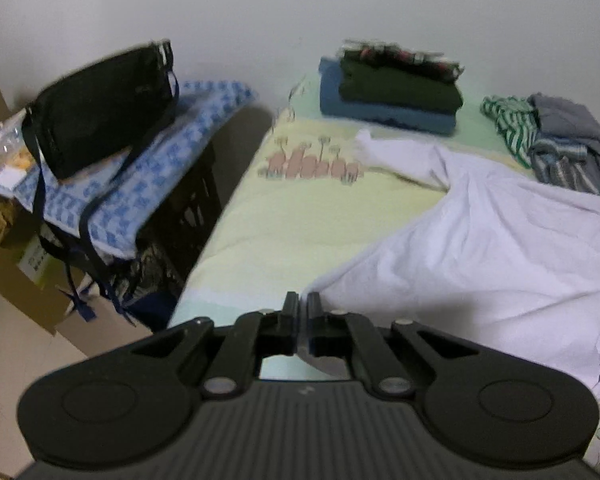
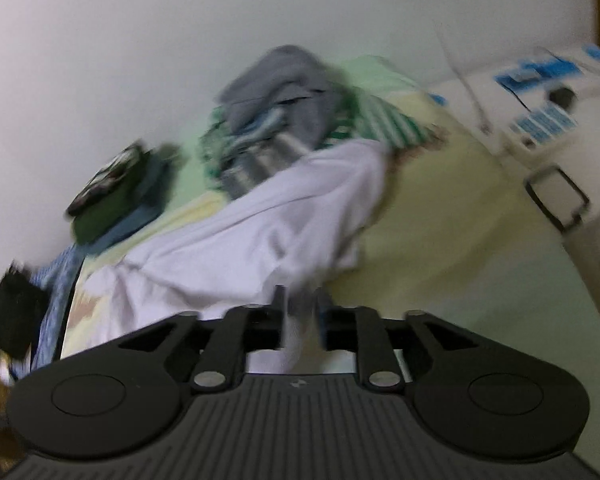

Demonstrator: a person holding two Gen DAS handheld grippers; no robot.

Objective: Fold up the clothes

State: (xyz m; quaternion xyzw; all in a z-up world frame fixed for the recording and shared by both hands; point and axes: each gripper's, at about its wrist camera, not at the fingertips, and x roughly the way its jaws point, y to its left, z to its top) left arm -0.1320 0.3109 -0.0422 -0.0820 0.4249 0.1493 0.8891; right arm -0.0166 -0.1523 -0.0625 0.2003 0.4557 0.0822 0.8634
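In your left wrist view, your left claw point(image 1: 303, 304) sits at the near edge of the bed point(image 1: 300, 216), its two fingers drawn almost together with only a thin slit between them and nothing visibly caught there; the hem corner of the one white shirt point(image 1: 480, 248) lies just beside the right finger. Count the clothes: one white shirt spread across the right half of the bed, one folded stack point(image 1: 392, 92) of three or so garments against the wall, and one loose heap point(image 1: 552, 140) of striped and grey pieces at the far right. The bedcover is pale yellow and green with a small printed picture; the wall point(image 1: 300, 8) behind is plain white. To the left, off the bed, one black bag point(image 1: 100, 108) rests on a blue patterned cushion point(image 1: 140, 184), with cardboard boxes point(image 1: 24, 280) beside it. The left half of the bed lies bare. In your right wrist view, which is blurred, your right claw point(image 2: 298, 300) is clamped on a fold of the white shirt point(image 2: 268, 220), cloth running down between the fingers. Behind it you see the same heap point(image 2: 276, 120) and, at left, the folded stack point(image 2: 112, 196). The right part of the bed point(image 2: 440, 220) is bare up to its edge, where one white box point(image 2: 548, 92) with blue labels stands.
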